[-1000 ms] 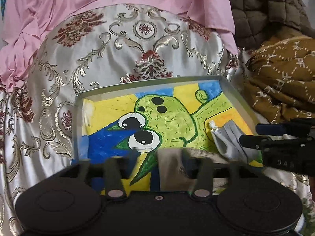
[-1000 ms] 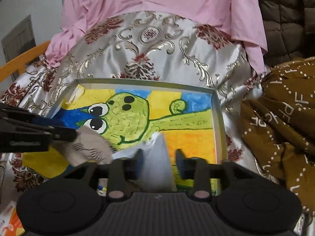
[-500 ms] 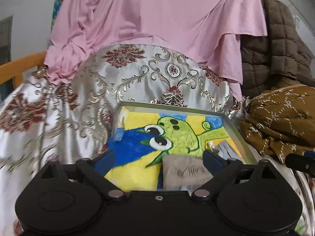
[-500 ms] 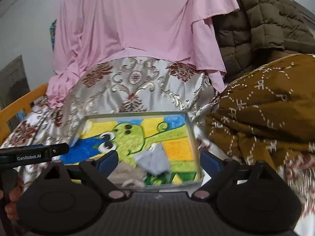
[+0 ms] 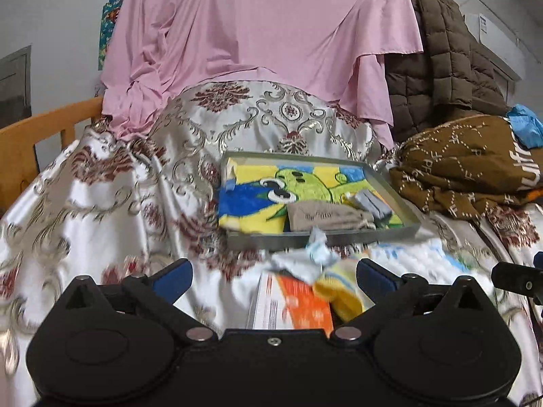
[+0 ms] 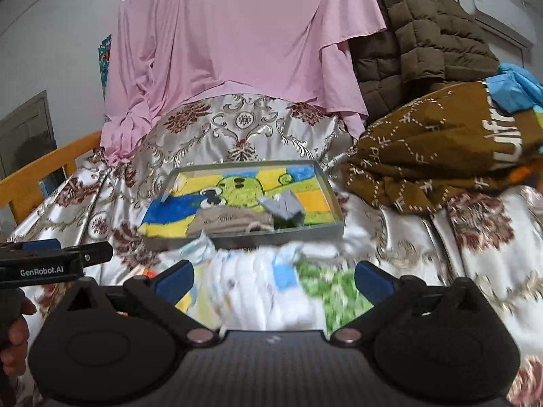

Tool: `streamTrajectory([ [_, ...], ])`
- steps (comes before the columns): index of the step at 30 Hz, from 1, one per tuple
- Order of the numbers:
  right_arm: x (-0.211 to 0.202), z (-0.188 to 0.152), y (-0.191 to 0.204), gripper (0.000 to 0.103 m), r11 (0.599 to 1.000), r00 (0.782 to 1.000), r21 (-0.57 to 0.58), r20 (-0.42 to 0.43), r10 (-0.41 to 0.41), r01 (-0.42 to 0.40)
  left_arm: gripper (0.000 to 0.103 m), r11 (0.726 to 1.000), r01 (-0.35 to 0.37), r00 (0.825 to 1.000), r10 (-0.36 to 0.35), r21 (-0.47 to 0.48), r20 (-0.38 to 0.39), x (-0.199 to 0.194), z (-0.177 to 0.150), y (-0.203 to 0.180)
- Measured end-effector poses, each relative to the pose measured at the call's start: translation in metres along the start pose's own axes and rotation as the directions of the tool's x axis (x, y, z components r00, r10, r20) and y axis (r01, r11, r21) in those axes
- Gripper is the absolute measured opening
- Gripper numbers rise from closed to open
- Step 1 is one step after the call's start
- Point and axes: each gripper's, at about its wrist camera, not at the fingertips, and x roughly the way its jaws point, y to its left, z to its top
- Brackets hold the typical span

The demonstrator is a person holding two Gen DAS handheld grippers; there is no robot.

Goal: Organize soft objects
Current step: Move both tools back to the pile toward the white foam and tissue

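Note:
A grey tray [image 5: 325, 235] with a painted green cartoon floor lies on the satin bedspread. In it rest a beige pouch [image 5: 325, 217] and a folded grey cloth [image 5: 371, 203], also seen as the pouch [image 6: 230, 222] and the cloth [image 6: 283, 207]. My left gripper [image 5: 273, 278] is back from the tray, its jaws opening wide with nothing held; a yellow sock [image 5: 342, 293] and a crumpled pale cloth [image 5: 312, 254] lie on the bed below. My right gripper [image 6: 273, 278] is opening too, empty, above a blurred white printed cloth [image 6: 271, 285].
An orange and white box [image 5: 298, 305] lies near the sock. A brown patterned blanket [image 6: 424, 156] is heaped right of the tray, a quilted brown jacket [image 6: 417, 34] and a pink sheet [image 6: 237, 34] behind. A wooden rail [image 5: 44, 125] runs on the left.
Both grippers have drawn back from the tray and opened wide. The beige pouch and the grey cloth, held between the fingers before, now lie in the tray.

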Motion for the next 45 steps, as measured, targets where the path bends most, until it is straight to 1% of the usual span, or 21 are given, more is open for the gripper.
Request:
streamTrajectory([
  [4,-0.021,-0.019,0.008,0.103,0.999,1.000,-0.014,-0.008,-0.030,0.030,0.102,1.000,0.002,1.000,-0.002,0.013,-0.029,-0.019,-0.021,-0.001],
  [7,-0.030,-0.034,0.012,0.103,0.999,0.999,-0.024,-0.033,-0.037,0.036,0.102,1.000,0.007,0.998,-0.006,0.015,-0.057,-0.030,-0.037,-0.003],
  [11,-0.039,-0.046,0.015,0.103,0.998,0.997,-0.049,-0.052,-0.054,0.051,0.102,1.000,0.017,0.995,-0.015,0.021,-0.095,-0.035,-0.050,-0.009],
  [17,-0.039,-0.062,0.008,0.103,0.998,0.994,-0.023,-0.097,-0.059,0.057,0.102,0.999,0.026,0.991,-0.019,0.046,-0.135,-0.035,-0.062,-0.021],
  [23,-0.033,-0.077,0.001,0.103,0.997,0.987,-0.043,-0.141,-0.069,0.064,0.102,0.997,0.022,0.985,-0.009,0.070,-0.172,-0.034,-0.071,-0.027],
  [29,-0.027,-0.082,-0.003,0.103,0.998,0.984,-0.032,-0.167,-0.058,0.054,0.102,0.996,0.041,0.976,-0.022,0.083,-0.216,-0.031,-0.078,-0.032],
  [32,-0.024,-0.084,-0.002,0.103,0.998,0.982,-0.039,-0.180,-0.053,0.047,0.102,0.996,0.044,0.972,-0.026,0.072,-0.233,-0.028,-0.078,-0.032],
  [36,-0.020,-0.086,-0.005,0.103,0.998,0.979,-0.039,-0.196,-0.050,0.043,0.102,0.996,0.059,0.970,-0.041,0.068,-0.242,-0.026,-0.080,-0.034],
  [45,-0.016,-0.086,-0.007,0.103,0.999,0.978,-0.034,-0.202,-0.043,0.037,0.102,0.991,0.109,0.964,-0.085,0.083,-0.253,-0.023,-0.082,-0.042],
])
